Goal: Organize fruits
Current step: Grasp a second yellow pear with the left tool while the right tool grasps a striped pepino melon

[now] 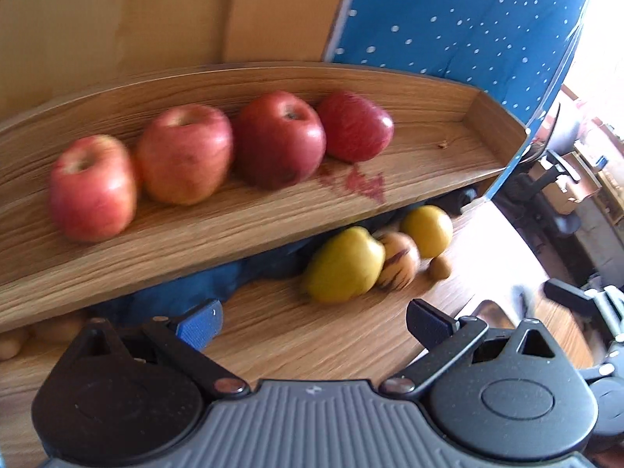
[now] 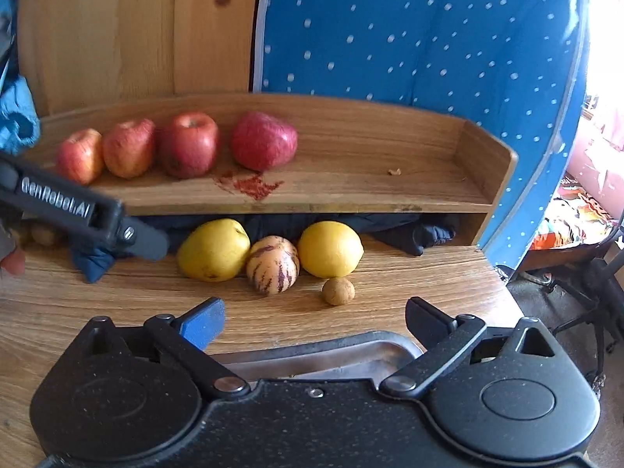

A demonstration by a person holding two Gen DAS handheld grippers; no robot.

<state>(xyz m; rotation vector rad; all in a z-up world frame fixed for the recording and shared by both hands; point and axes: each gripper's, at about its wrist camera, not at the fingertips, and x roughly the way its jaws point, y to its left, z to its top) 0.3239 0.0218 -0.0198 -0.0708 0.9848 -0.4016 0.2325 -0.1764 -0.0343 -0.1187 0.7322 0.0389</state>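
Wooden shelf [image 2: 351, 195] holds four red apples [image 2: 187, 144] in a row at its left half; right half bare. Under the shelf's front edge on the table [image 2: 409, 292]: yellow pear-like fruit [image 2: 213, 250], striped melon [image 2: 273, 265], lemon [image 2: 329, 249], small brown nut [image 2: 338, 291]. Right gripper [image 2: 316, 319] spread wide, empty, melon straight ahead and nearest; its long axis runs upright, tilted slightly left. Left gripper [image 1: 312, 321] also spread, empty, the shelf's fruit group ahead-right of it. Right hand looks better placed.
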